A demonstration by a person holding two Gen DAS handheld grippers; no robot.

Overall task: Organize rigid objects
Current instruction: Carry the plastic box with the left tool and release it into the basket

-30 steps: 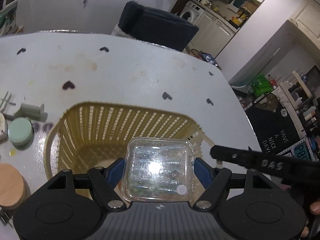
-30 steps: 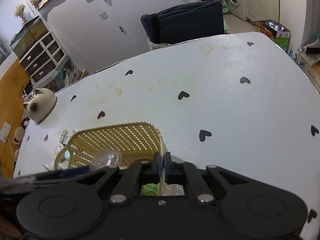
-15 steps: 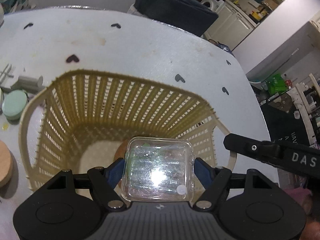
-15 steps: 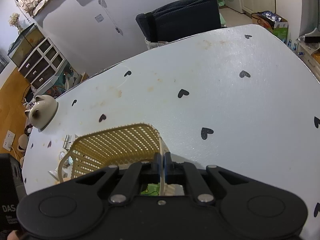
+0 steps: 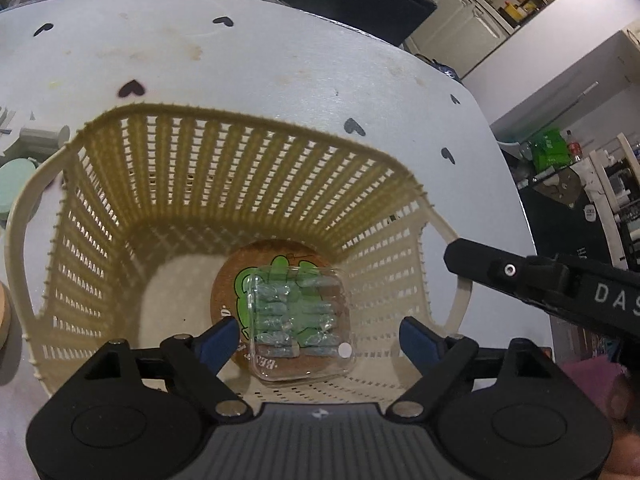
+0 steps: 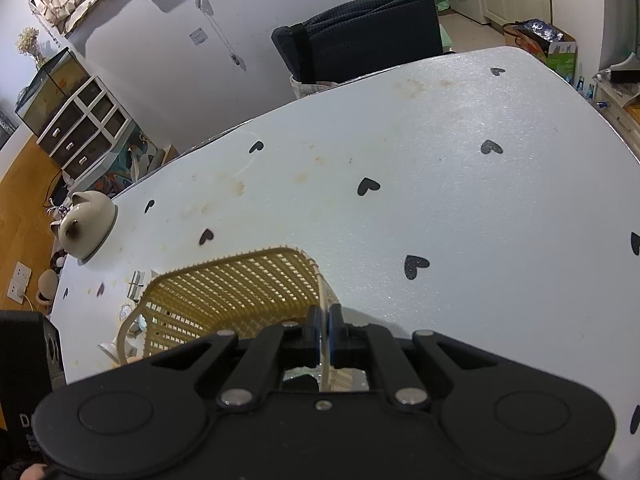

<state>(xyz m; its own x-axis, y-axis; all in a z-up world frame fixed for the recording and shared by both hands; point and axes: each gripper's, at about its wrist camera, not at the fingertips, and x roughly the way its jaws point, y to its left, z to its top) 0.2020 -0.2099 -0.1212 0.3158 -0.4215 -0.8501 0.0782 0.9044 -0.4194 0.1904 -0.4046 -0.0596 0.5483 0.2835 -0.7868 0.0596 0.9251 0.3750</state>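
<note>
A clear plastic box (image 5: 300, 328) of small blue-green pieces lies on a cork coaster (image 5: 228, 280) with a green print, at the bottom of the tan lattice basket (image 5: 240, 120). My left gripper (image 5: 320, 338) hangs over the basket with its jaws opening. The blue pads (image 5: 220, 340) stand wide on either side of the box and do not touch it. My right gripper (image 6: 325, 332) is shut on the basket's (image 6: 240, 276) right rim. In the left wrist view its black body (image 5: 540, 280) reaches in from the right.
The white table (image 5: 280, 60) carries black heart marks. Left of the basket lie a mint round lid (image 5: 12, 188), a grey cylinder (image 5: 40, 136) and a wooden disc (image 5: 3, 320). A cream ceramic piece (image 6: 86, 224) sits near the far-left edge. A dark chair (image 6: 360, 36) stands behind.
The left gripper sank over the basket and its jaws spread. The clear box left them and now lies on the coaster at the basket's bottom. The right gripper kept its hold.
</note>
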